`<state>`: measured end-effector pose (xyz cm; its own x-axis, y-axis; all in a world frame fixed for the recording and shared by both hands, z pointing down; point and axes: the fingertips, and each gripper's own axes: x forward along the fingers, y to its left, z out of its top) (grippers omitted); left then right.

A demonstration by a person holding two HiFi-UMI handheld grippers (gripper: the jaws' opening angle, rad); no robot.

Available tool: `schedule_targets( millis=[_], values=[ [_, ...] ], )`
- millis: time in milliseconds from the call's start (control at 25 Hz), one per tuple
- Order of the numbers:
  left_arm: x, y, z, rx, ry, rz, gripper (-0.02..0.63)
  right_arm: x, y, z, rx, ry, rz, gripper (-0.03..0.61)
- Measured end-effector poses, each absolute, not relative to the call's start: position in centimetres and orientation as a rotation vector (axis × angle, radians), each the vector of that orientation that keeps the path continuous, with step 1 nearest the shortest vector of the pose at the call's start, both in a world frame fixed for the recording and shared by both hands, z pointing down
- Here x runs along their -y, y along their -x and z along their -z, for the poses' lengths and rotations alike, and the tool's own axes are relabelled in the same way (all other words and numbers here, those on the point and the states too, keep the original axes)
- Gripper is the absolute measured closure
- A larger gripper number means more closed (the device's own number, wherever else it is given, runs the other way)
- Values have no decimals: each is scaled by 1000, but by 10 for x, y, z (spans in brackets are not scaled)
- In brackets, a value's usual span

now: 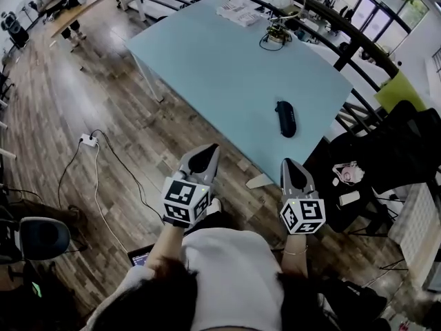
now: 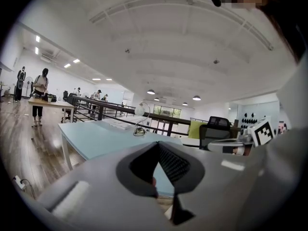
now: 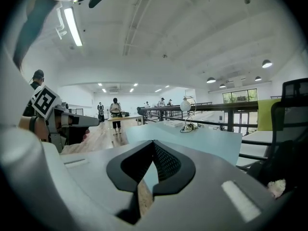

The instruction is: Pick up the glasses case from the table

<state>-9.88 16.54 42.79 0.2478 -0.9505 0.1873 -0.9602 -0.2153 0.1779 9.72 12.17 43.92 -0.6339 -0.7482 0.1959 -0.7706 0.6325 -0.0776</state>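
Note:
The black glasses case [image 1: 285,118] lies on the light blue table [image 1: 220,67], close to its near right edge. Both grippers hover over the wooden floor, short of the table's near edge. My left gripper [image 1: 212,148] is shut and empty, down and to the left of the case. My right gripper [image 1: 286,162] is shut and empty, just below the case in the head view. In the left gripper view the shut gripper [image 2: 158,144] points over the table [image 2: 96,138]. In the right gripper view the shut gripper [image 3: 153,142] faces the table [image 3: 211,141]. Neither gripper view shows the case.
A desk lamp with a coiled cable [image 1: 278,32] and papers [image 1: 238,12] sit at the table's far end. A dark railing [image 1: 331,19] runs behind it. A black chair [image 1: 386,150] stands to the right. A power strip with cable [image 1: 88,141] lies on the floor at the left.

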Motion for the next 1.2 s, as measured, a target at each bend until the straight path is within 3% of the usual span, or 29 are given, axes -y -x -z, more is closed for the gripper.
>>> schedule_targets(
  millis=[680, 1200],
  values=[
    [-127, 147, -461, 1696, -2224, -98, 557, -82, -61, -471, 2580, -1313, -303, 575],
    [24, 133, -447, 1632, -2337, -93, 557, 53, -75, -464, 2562, -1421, -275, 577]
  ],
)
